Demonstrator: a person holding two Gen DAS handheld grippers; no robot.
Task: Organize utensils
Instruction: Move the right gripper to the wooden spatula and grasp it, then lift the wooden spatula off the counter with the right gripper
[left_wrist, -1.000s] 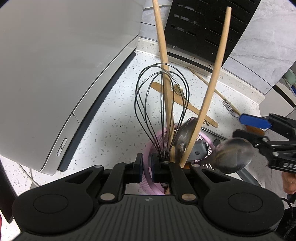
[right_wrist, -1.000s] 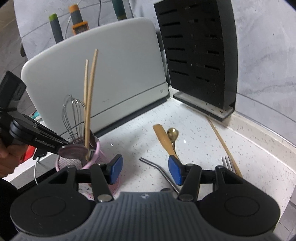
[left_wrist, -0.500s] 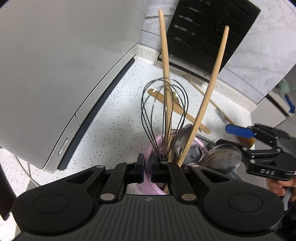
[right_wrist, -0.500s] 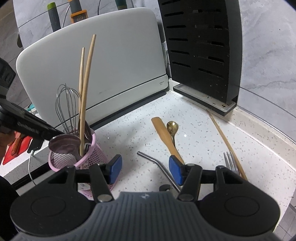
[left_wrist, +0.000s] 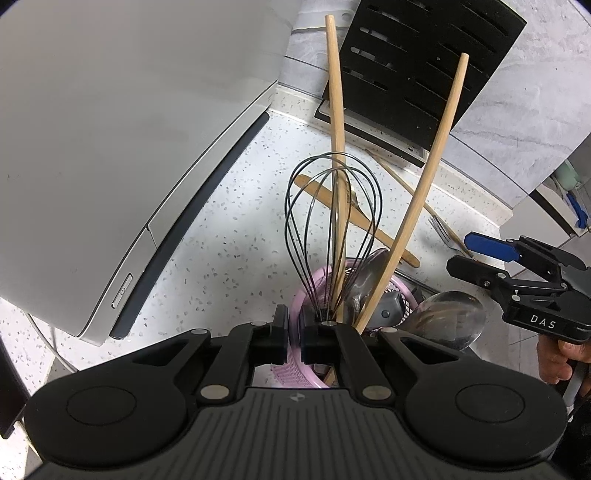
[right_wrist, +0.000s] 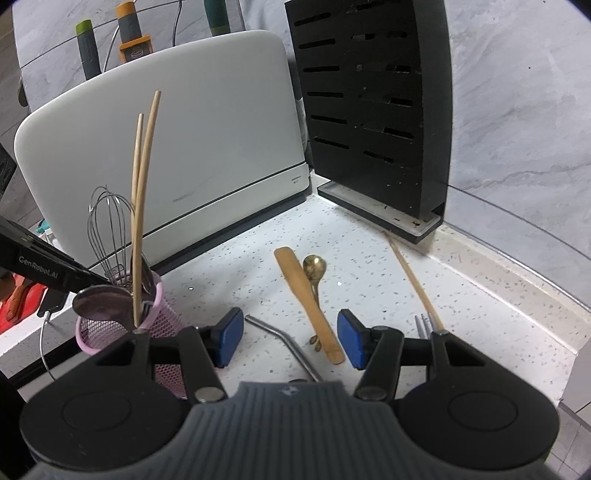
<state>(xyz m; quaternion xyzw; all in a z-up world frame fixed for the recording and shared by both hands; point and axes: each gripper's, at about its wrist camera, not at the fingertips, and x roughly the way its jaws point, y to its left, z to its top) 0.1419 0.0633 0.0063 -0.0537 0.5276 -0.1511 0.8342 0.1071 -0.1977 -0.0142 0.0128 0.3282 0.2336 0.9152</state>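
The pink mesh holder (right_wrist: 122, 332) is standing at the counter's near-left corner in front of a white appliance (right_wrist: 177, 147), and it is already carrying one whisk (left_wrist: 334, 229), two wooden sticks (left_wrist: 413, 214) and at least two metal spoons (what else sits inside is hidden). The left gripper (left_wrist: 293, 334) is pinching the holder's rim with its jaws nearly closed. The right gripper (right_wrist: 290, 338) is hanging half open and empty over what is left on the counter: one wooden spatula (right_wrist: 306, 299), one gold spoon (right_wrist: 314, 267), one bent metal straw (right_wrist: 284, 341), one fork (right_wrist: 423, 325) and one loose wooden stick (right_wrist: 413, 280). By my reckoning, roughly half is sorted.
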